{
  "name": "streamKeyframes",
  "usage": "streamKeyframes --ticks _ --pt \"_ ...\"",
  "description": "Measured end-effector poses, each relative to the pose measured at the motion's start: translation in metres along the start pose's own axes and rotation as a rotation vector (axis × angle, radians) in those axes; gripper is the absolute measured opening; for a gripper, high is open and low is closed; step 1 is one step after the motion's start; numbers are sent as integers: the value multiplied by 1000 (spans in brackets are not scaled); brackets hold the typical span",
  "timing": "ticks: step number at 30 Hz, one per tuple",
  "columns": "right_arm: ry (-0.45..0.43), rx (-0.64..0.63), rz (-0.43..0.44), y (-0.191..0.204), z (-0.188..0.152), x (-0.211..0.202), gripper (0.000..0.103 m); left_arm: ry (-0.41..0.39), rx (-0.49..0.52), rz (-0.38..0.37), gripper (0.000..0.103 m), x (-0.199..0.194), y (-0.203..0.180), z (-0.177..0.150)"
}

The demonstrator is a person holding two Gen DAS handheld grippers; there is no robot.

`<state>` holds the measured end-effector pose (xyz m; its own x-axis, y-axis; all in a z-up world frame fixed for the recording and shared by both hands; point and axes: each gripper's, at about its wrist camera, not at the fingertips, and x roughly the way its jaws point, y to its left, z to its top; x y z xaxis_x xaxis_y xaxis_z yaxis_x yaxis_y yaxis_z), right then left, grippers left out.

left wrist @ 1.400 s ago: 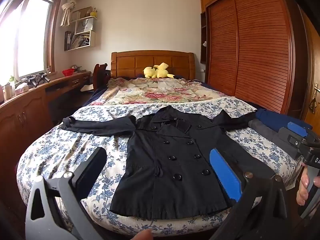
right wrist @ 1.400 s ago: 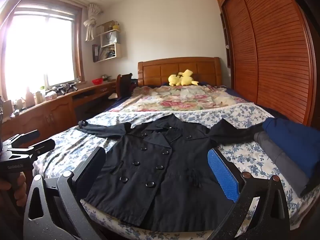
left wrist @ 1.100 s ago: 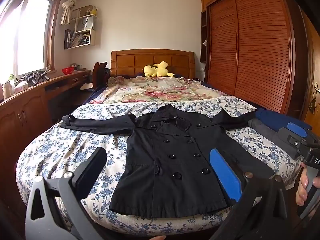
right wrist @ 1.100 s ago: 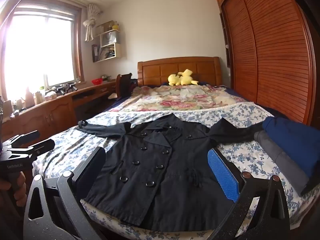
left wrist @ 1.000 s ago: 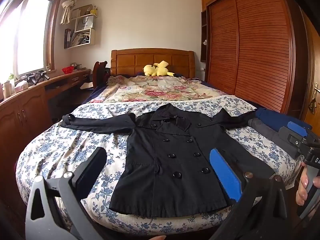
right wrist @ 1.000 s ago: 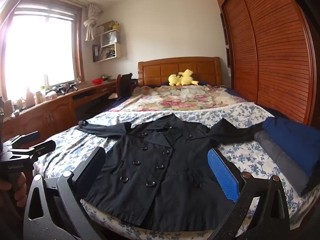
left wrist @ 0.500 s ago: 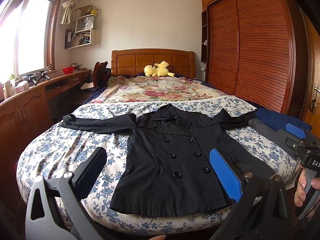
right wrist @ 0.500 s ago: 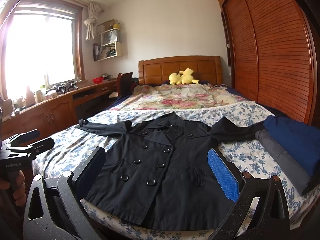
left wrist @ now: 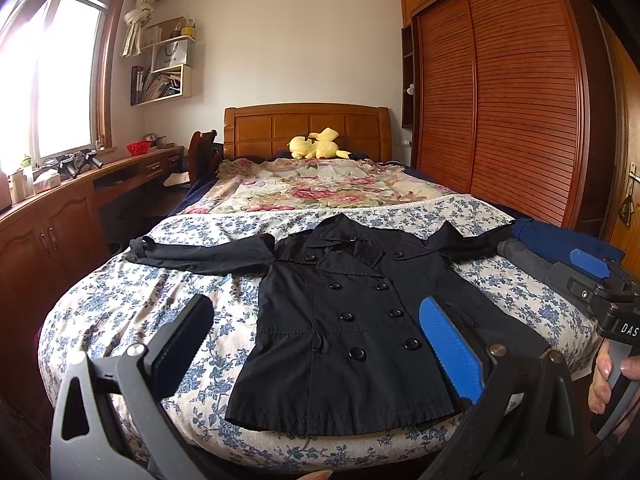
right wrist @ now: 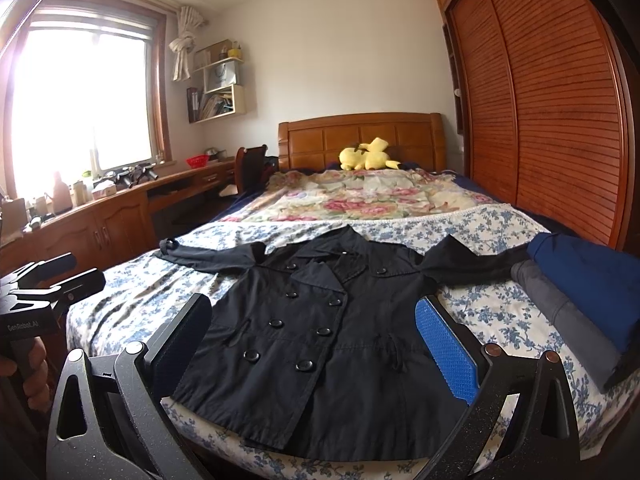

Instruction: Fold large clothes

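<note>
Here we are at the foot of the bed (left wrist: 120,304), and the black double-breasted coat (left wrist: 348,320) lies flat on the blue-flowered cover, buttons up, hem nearest us, collar pointing away towards the headboard. So its long axis runs straight out from the jaws, with the sleeves thrown wide to either side. The left gripper (left wrist: 316,344) hovers short of the hem, jaws spread wide, nothing in them. The right gripper (right wrist: 312,344) is the same story: jaws apart, empty, held off just before the hem. Each one sits nearer its own side, so the left sleeve (left wrist: 200,252) looks like the left's business. The right sleeve (right wrist: 472,264) runs out till it touches the folded blue and grey clothes (right wrist: 580,292), and I'd guess that's the awkward reach.
</note>
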<state>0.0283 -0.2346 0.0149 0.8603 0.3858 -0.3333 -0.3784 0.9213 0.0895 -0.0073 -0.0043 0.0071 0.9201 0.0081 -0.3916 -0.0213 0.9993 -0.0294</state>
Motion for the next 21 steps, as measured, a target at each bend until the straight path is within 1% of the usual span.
streamKeyframes --ticks 11,21 --pt "-1 -1 -1 0 -1 0 103 0 -3 2 103 -1 -3 0" --pt "-1 -3 -1 1 -4 0 103 0 -14 9 103 1 4 1"
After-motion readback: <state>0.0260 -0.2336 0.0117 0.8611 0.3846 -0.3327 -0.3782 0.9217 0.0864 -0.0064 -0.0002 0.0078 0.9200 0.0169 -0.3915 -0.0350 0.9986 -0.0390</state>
